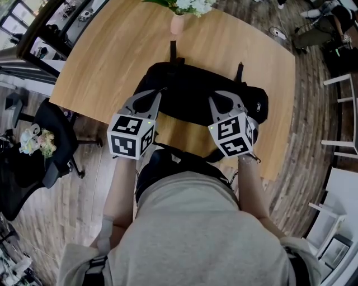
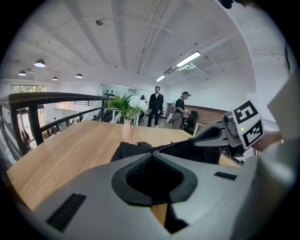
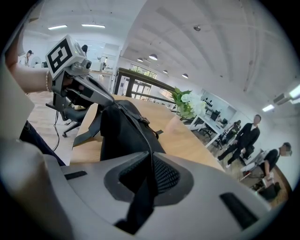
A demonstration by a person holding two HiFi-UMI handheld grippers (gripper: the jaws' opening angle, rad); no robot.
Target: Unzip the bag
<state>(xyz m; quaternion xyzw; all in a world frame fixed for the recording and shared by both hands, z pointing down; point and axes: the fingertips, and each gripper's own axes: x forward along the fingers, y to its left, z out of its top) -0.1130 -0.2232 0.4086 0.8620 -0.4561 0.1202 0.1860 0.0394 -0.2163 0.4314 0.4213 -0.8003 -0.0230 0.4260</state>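
Over the wooden table (image 1: 100,72), right gripper (image 3: 149,154) clamps the bag (image 1: 190,95) as anchor; left gripper (image 2: 153,153), closed, pinches the zip (image 3: 140,126).

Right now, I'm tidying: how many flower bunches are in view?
2. A white bunch stands in the pink vase at the table's far edge; a pale bouquet lies by the black office chair left of it. Others may be hidden.

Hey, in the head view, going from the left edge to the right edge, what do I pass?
black office chair → left gripper → right gripper → white chair frames
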